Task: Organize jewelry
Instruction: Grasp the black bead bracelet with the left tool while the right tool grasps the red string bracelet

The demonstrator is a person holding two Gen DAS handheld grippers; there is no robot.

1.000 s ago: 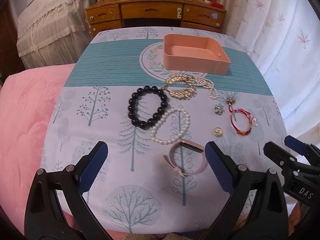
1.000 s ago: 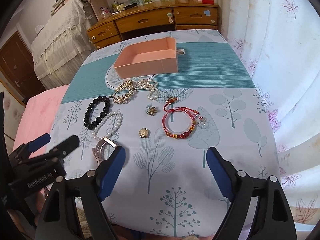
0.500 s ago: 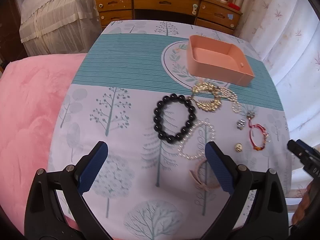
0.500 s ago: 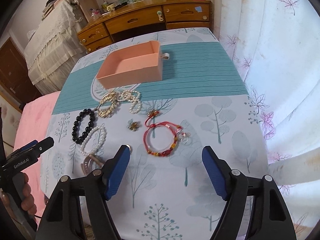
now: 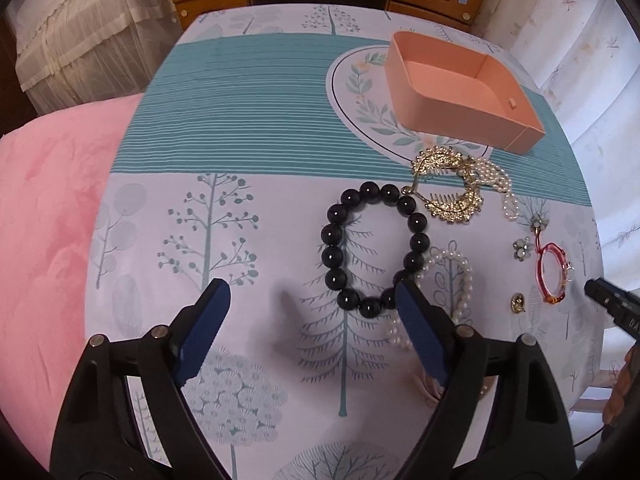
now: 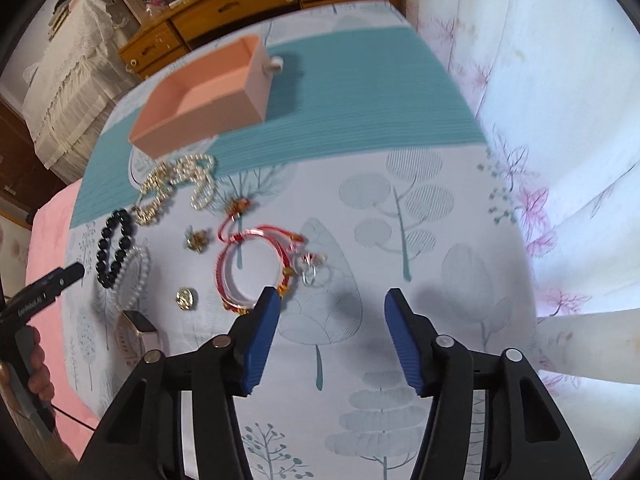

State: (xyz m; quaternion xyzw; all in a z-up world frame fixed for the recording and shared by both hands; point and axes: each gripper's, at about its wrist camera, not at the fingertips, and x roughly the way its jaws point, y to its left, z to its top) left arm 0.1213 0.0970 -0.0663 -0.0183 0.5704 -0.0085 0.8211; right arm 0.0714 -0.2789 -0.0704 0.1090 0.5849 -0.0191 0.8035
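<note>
both grippers [image 5: 312, 304] [image 6: 328, 312] lower, jaws closing

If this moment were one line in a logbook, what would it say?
left tongs: closing, empty, by black bead bracelet | right tongs: closing, empty, by red string bracelet | pink box: empty

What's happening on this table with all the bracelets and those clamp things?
A person holds a gripper in each hand above jewelry spread on a tree-print cloth. The left gripper is near the black bead bracelet, the right gripper near the red string bracelet. Both grippers' jaws are closing, but with nothing between them. The pink box is empty.
</note>
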